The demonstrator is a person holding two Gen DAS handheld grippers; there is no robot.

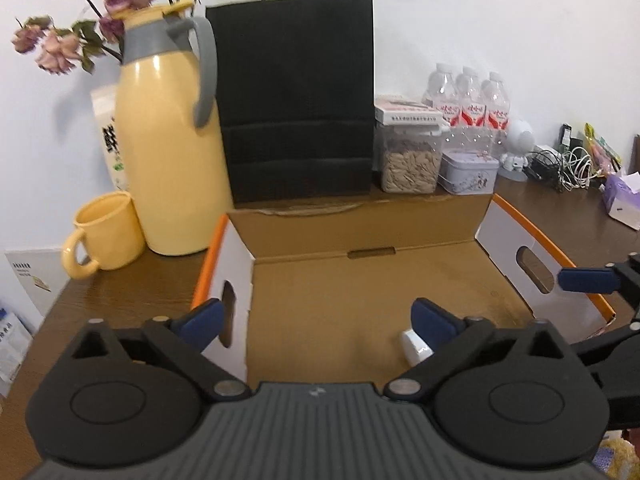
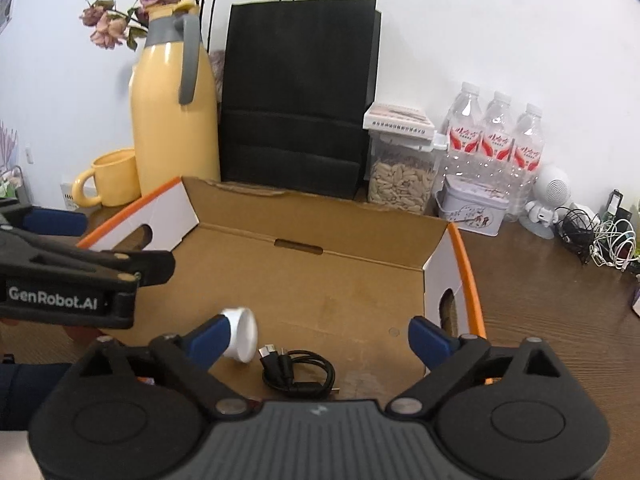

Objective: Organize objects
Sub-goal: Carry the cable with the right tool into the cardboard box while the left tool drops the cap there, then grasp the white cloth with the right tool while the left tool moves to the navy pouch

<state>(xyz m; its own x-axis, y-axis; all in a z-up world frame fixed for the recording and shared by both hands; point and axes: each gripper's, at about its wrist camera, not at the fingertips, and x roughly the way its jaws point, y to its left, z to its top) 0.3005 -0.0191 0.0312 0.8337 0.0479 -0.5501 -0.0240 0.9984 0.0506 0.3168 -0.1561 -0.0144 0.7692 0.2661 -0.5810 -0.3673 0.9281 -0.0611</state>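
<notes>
An open cardboard box [image 1: 360, 236] with white and orange side flaps lies on the wooden table; it also shows in the right wrist view [image 2: 320, 232]. Inside it, near the front, lie a small white round object [image 2: 242, 334] and a coiled black cable [image 2: 298, 372]. The white object shows partly behind my left gripper's right finger [image 1: 414, 346]. My left gripper [image 1: 320, 320] is open and empty, straddling the box's left flap. My right gripper [image 2: 320, 338] is open and empty over the box's front, above the cable. Each gripper shows at the edge of the other's view.
Behind the box stand a yellow jug [image 1: 168, 144], a yellow mug [image 1: 104, 232], a black paper bag [image 1: 296, 96], a jar of seeds [image 1: 408, 160], a tin [image 1: 468, 172], three water bottles [image 1: 468, 100], a white figurine [image 2: 548, 200], tangled cables [image 2: 600, 240] and a tissue box [image 1: 622, 196].
</notes>
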